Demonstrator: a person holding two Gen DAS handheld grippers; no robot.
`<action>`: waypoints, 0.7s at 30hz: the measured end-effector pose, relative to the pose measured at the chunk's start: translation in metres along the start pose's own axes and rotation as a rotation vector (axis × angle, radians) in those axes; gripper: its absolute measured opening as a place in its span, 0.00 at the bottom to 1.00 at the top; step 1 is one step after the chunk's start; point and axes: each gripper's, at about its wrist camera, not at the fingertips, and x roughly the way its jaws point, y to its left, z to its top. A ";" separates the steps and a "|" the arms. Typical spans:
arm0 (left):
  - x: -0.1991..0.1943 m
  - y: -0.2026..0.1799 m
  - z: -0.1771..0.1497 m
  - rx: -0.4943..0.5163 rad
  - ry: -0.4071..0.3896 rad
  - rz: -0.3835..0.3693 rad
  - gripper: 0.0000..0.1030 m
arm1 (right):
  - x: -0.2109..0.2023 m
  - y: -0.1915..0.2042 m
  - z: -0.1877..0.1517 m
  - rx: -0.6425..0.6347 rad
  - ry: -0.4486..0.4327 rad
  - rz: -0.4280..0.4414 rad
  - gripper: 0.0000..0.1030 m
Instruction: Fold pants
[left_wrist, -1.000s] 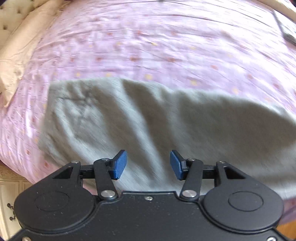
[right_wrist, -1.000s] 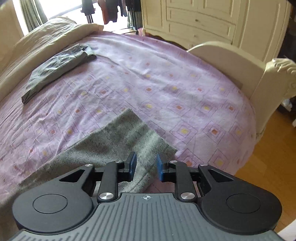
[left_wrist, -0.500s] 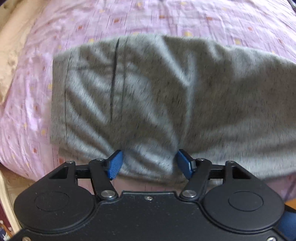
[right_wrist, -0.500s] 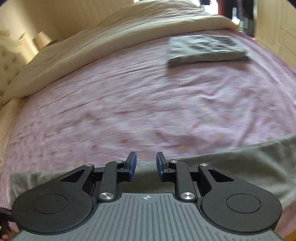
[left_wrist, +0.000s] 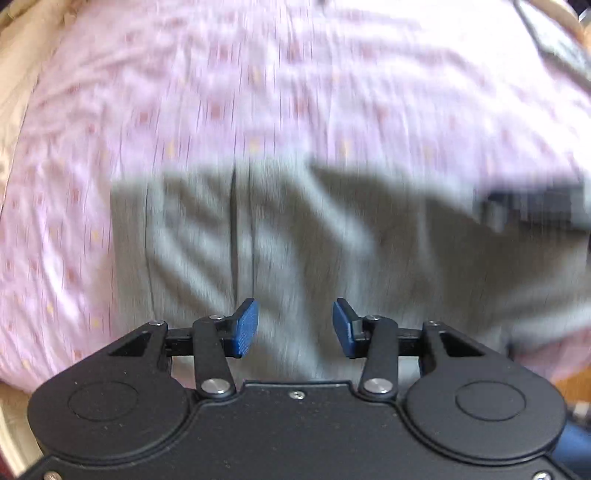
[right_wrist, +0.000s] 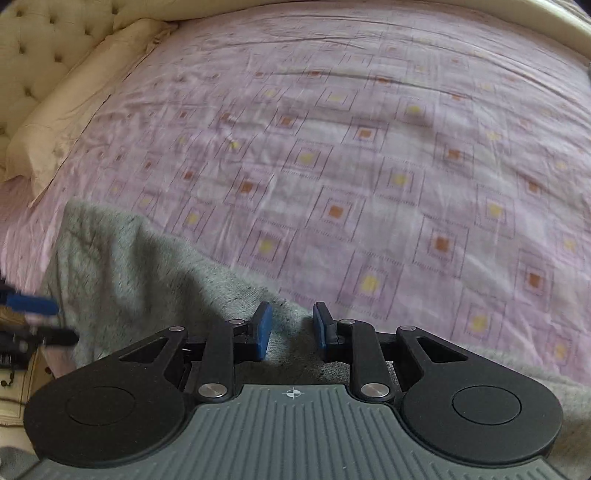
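Note:
Grey pants lie flat on the pink patterned bedspread, with one end and its seams at the left. My left gripper points down over their near edge. Its jaws are closing, and the blue pads are apart and press on nothing. In the right wrist view the pants run along the near edge of the bedspread. My right gripper hovers over their far edge with a narrow gap and nothing between its pads. A blue pad of the left gripper shows at the left edge.
A cream pillow and a tufted headboard border the bed on the left. A dark folded cloth lies blurred at the far right of the bed. Wooden floor shows past the near edge.
My right gripper has swung round from the foot of the bed towards the headboard and now sits over the pants. The left gripper's jaws widened, then narrowed, and it shifted over the pants.

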 end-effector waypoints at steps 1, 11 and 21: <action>0.000 0.000 0.011 -0.013 -0.018 -0.016 0.51 | -0.004 0.002 -0.008 0.000 -0.001 0.008 0.24; 0.053 -0.061 0.101 0.111 -0.021 0.025 0.51 | -0.009 0.025 -0.046 -0.063 0.056 -0.046 0.23; 0.041 -0.082 0.016 0.318 -0.127 0.077 0.50 | -0.076 -0.035 -0.013 0.109 -0.174 -0.025 0.38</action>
